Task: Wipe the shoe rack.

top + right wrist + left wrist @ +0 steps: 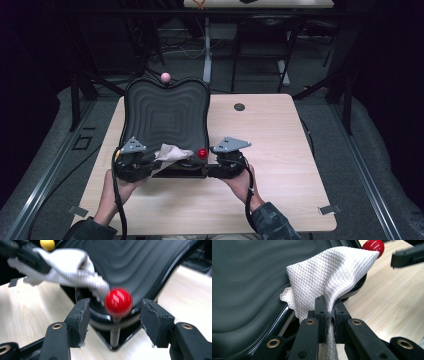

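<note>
High view, table: pale wood table (pixel 280 165), with the person's forearms coming in from the near edge.
Tilting board: a black board (pixel 167 117) with stepped, wavy contours stands on the left half of the table, its far edge raised; it looks like a tilt-maze toy on a base.
Cloth: a white waffle-weave cloth (pixel 332 277) lies bunched over the board's near edge, between the two grippers, partly on the dark surface and partly hanging off it.
Left gripper: left gripper (pixel 131 162) sits at the board's near left corner; its jaws are pinched tight on a fold of the cloth, which passes down between the pads.
Right gripper: right gripper (pixel 113 320) is at the board's near right corner, jaws standing half apart with nothing pressed between them.
Red knob: a red ball knob (pixel 118 302) on a thin stem stands between the right gripper's pads, touching neither.
Other knobs: a pink ball knob (pixel 165 76) at the far edge, a yellow one (pixel 47 244) at the near left corner.
Progress: the cloth is gripped and lifted at one end, so wiping the board looks begun; most of the dark surface is yet to be covered, and the right gripper has no hold that steadies the board.
</note>
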Demonstrator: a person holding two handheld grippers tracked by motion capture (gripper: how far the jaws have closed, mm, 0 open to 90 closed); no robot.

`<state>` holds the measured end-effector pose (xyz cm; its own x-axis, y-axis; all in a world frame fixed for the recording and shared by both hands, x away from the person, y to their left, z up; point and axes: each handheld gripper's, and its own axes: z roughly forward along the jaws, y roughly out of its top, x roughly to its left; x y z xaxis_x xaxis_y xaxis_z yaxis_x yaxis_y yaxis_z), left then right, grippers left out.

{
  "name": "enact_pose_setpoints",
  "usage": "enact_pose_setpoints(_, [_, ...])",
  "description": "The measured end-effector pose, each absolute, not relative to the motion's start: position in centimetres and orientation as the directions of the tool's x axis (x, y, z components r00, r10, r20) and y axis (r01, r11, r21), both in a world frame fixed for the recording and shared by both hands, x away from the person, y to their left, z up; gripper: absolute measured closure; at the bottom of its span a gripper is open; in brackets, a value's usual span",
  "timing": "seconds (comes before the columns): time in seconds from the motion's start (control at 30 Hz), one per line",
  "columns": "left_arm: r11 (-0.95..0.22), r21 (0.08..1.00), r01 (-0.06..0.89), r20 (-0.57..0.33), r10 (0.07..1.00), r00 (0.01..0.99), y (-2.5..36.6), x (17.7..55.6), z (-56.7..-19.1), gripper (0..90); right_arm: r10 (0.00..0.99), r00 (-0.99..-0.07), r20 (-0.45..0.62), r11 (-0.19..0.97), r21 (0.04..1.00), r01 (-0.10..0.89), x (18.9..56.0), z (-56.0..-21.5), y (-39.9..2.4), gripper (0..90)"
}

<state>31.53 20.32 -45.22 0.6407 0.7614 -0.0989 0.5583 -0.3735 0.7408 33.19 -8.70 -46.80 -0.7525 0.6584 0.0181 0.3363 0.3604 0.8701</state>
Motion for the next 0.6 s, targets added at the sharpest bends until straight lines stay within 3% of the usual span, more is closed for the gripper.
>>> enact_pose_setpoints(0.13, [-0.376, 0.736, 0.563, -0.096, 0.765, 0.637, 20.5, 31.5, -45.6, 84.5, 0.667, -0.744, -0.038, 0.396, 0.864, 0.310, 34.1, -46.3, -7.7, 46.2])
enact_pose_setpoints(0.37, [-0.378, 0.733, 0.565, -0.096, 0.766, 0.636, 20.6, 31.4, -46.1, 84.6, 0.640, -0.768, -0.020, 0.417, 0.849, 0.325, 35.5, -47.1, -7.4, 51.9])
enact_pose_setpoints(0.43, [-0.375, 0.733, 0.568, -0.098, 0.768, 0.633, 20.6, 31.4, -46.2, 84.5, 0.614, -0.789, -0.010, 0.421, 0.850, 0.317, 35.7, -47.5, -7.3, 58.4])
enact_pose_setpoints(0.6, [-0.375, 0.733, 0.567, -0.096, 0.768, 0.633, 20.3, 31.6, -46.5, 84.5, 0.613, -0.790, -0.001, 0.409, 0.856, 0.317, 35.9, -47.7, -7.5, 59.6])
